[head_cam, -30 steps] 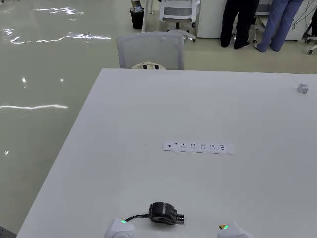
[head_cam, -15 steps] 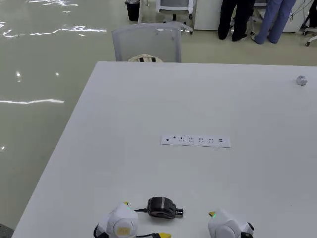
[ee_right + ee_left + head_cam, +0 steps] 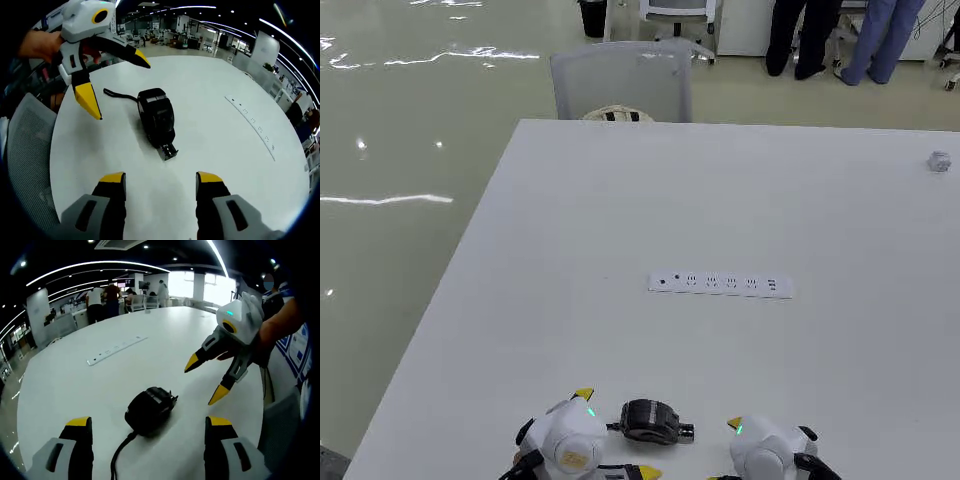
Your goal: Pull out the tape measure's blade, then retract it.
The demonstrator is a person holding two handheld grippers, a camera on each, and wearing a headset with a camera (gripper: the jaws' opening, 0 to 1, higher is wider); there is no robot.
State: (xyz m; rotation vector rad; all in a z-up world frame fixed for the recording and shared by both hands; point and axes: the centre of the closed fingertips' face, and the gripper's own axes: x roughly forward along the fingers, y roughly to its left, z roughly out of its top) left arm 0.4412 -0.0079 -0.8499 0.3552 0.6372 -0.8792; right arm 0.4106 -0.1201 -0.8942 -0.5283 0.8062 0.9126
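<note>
A black tape measure lies on the white table near its front edge, between the two grippers. Its wrist cord trails toward the left gripper, and its blade tip points toward the right gripper. In the left gripper view the tape measure sits just ahead of the open left gripper, untouched. The right gripper view has the tape measure a short way beyond the open right gripper. Each gripper appears in the other's view, open: the right gripper and the left gripper.
A white power strip lies mid-table. A small crumpled object rests at the far right. A grey chair stands at the table's far edge. People stand at the back right of the room.
Both grippers have come up into the head view on either side of the tape measure. The camera has tilted slightly. The tape measure has not moved on the table.
</note>
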